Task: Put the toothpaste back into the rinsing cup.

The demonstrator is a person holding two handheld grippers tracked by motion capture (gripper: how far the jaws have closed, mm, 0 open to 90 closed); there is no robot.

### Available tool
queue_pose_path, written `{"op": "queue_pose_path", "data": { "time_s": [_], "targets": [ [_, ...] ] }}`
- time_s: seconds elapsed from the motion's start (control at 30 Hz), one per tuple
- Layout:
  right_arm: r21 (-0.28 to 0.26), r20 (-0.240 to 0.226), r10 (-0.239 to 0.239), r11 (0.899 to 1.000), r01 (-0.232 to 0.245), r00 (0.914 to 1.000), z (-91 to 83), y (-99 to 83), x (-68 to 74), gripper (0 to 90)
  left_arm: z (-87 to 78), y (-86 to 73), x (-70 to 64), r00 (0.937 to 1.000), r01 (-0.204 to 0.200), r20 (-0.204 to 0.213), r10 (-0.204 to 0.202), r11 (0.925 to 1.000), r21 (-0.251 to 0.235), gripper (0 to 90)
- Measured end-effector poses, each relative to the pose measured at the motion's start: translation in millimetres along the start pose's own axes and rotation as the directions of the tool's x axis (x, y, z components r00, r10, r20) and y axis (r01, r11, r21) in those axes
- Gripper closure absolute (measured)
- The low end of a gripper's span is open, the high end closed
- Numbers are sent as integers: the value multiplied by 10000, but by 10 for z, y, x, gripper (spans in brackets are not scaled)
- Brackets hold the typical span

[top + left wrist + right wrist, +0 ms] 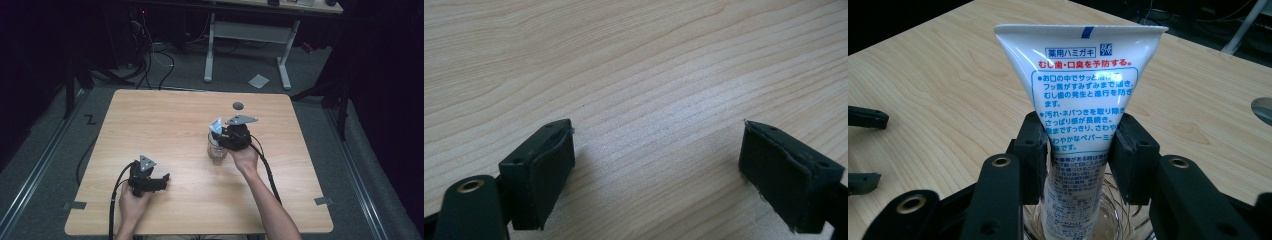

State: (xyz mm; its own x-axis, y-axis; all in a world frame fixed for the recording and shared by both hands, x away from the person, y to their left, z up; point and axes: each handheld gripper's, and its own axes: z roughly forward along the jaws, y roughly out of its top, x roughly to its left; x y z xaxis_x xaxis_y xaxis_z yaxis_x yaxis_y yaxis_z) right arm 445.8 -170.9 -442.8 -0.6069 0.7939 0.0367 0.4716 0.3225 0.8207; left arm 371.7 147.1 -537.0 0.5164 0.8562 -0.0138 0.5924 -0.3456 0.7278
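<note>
Toothpaste tube (1083,100) stands upright with its lower end inside a clear glass cup (217,150), crimped end up; its printed face is turned toward the right gripper view. The right hand-held gripper (1079,152) has both jaws pressed against the tube's sides just above the cup rim, so the tube is gripped. Whether the tube's bottom end rests on the cup floor cannot be told from these views.

Judgement: the placing of the tube into the cup appears nearly complete. Remaining steps are probably to let go of the tube and draw the right hand-held gripper clear without tipping the cup.

The left hand-held gripper (162,180) sits low over the worktop (165,125) near its front left, well apart from the cup. Its jaws stand wide apart and hold nothing; bare wood grain lies between them.

A small dark round disc (238,105) lies on the worktop beyond the cup, apart from it. Nothing obstructs the withdrawal path. The cup is light and unsupported by the left side, so a sticking jaw could drag it.
</note>
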Motion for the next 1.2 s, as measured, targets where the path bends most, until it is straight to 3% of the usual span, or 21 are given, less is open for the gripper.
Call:
{"op": "queue_pose_path", "data": {
  "time_s": [0.23, 0.87, 1.2],
  "targets": [
    [66, 152, -386, 9992, 385, 9991, -39, -24, 36, 599, 0, 0, 0, 10000, 1, -2, -1, 10000, -1, 150],
    [-84, 229, -348, 9994, 350, 9991, -167, -158, 12, 552, 0, 0, -1, 10000, 4, -11, -4, 10000, 4, 150],
    [-261, 189, -293, 9992, 298, 9994, -248, -187, 7, 479, 0, 1, -2, 10000, 7, -15, -7, 10000, 8, 149]
  ]
}}
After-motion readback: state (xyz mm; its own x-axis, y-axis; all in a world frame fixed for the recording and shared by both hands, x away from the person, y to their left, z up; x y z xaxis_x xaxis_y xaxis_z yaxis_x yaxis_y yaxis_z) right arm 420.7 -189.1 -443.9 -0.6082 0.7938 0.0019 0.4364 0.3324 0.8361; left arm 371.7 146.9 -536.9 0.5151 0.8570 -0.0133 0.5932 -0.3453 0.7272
